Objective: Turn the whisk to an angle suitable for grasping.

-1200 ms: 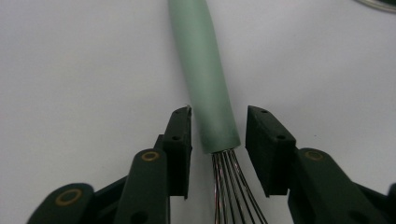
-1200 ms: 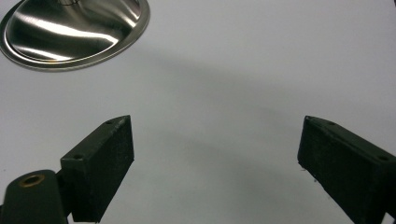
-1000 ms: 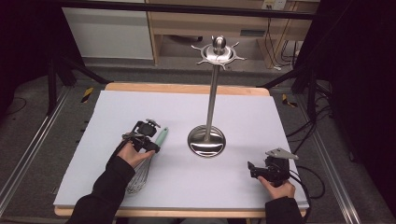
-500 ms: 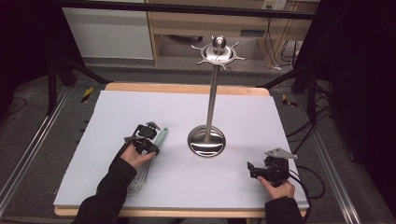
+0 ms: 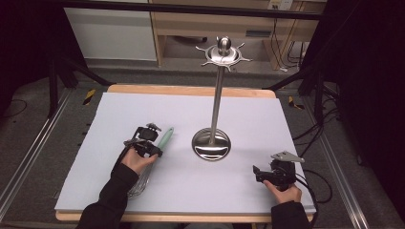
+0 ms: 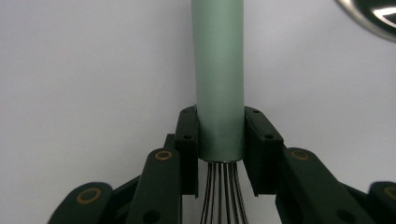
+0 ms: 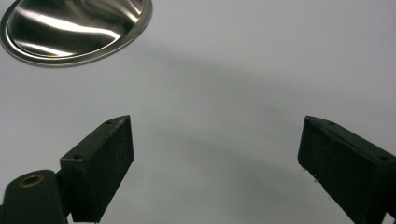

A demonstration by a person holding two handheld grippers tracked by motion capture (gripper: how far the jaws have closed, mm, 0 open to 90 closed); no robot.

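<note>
Half the whisk (image 5: 150,157) under left claw (image 5: 152,143).

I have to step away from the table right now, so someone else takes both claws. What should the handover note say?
Left claw: shut on the whisk's green handle, just above the wires; its jaws have just closed.
Right claw: open, holding nothing, resting near the table's right front corner.
Whisk: lying flat on the white mat, left of the steel hook stand.
Done: whisk gripped.
Left: lift it; probably hang it on the stand's top hooks.
</note>
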